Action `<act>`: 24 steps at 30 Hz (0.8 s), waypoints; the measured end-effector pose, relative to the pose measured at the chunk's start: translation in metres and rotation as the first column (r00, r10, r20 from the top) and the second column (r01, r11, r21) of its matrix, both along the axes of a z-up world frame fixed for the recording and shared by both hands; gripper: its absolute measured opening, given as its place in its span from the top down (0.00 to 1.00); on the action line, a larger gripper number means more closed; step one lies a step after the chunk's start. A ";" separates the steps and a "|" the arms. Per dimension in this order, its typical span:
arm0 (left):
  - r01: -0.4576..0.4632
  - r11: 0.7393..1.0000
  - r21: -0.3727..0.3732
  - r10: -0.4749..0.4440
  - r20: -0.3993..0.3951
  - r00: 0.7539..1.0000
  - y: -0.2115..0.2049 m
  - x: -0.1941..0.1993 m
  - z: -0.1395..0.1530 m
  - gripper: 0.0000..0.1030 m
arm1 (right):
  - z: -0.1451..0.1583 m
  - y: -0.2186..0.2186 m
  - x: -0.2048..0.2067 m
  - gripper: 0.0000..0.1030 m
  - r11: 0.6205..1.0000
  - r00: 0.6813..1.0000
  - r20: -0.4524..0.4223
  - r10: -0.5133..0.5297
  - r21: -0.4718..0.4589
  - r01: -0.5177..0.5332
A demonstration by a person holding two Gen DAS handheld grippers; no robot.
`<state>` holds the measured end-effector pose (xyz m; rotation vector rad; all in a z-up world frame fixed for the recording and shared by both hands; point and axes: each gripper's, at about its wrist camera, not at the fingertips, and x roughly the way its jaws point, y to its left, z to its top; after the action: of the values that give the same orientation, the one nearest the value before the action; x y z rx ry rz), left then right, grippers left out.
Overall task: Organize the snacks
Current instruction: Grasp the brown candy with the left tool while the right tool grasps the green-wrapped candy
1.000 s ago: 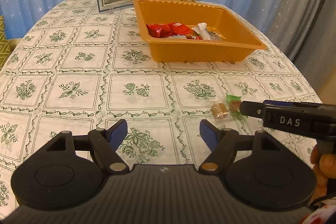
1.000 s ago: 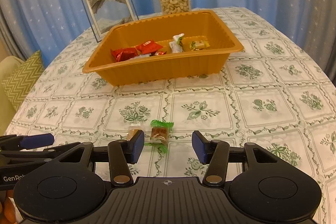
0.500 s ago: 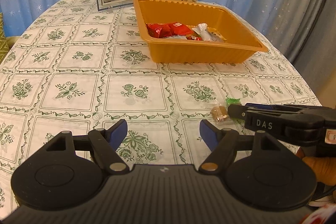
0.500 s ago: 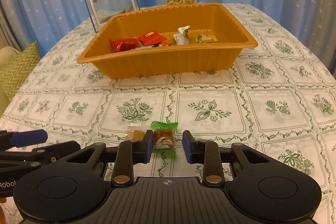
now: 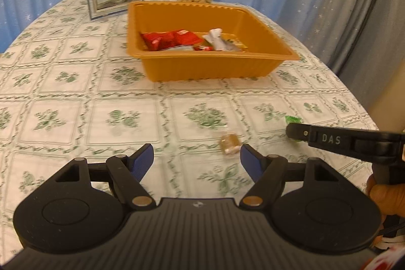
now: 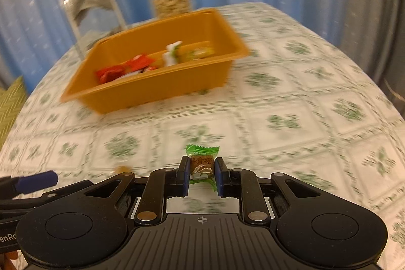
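clamped between right gripper [image 6: 202, 175] pads: green-wrapped brown candy [image 6: 201, 163]; left gripper [image 5: 197, 160] spread wide and empty, near clear-wrapped caramel candy [image 5: 229, 143].

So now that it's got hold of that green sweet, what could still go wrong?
The right tool pinches the green sweet only at its narrow middle, so it might slip out on the way to the orange tray. The view is blurred, hinting at a quick move, which adds to that risk. The brown sweet still lies on the tablecloth, just off the open left tool, and could get nudged.
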<state>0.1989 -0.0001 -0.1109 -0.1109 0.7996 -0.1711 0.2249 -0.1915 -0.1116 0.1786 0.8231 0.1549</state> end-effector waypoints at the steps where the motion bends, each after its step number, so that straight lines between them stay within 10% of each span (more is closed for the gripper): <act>1: 0.005 1.000 -0.001 -0.005 0.001 1.000 -0.003 0.002 0.000 0.31 | 0.000 -0.005 0.000 0.80 1.000 1.000 -0.002 -0.016 0.004 0.016; 24: 0.045 0.996 0.074 -0.046 0.016 0.999 -0.048 0.024 -0.022 0.71 | -0.002 -0.033 0.002 0.80 0.995 0.996 -0.013 -0.094 0.045 0.094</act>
<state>0.2230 -0.0482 -0.1327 -0.0217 0.7901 -0.1853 0.2266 -0.2249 -0.1132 0.2607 0.8207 0.0842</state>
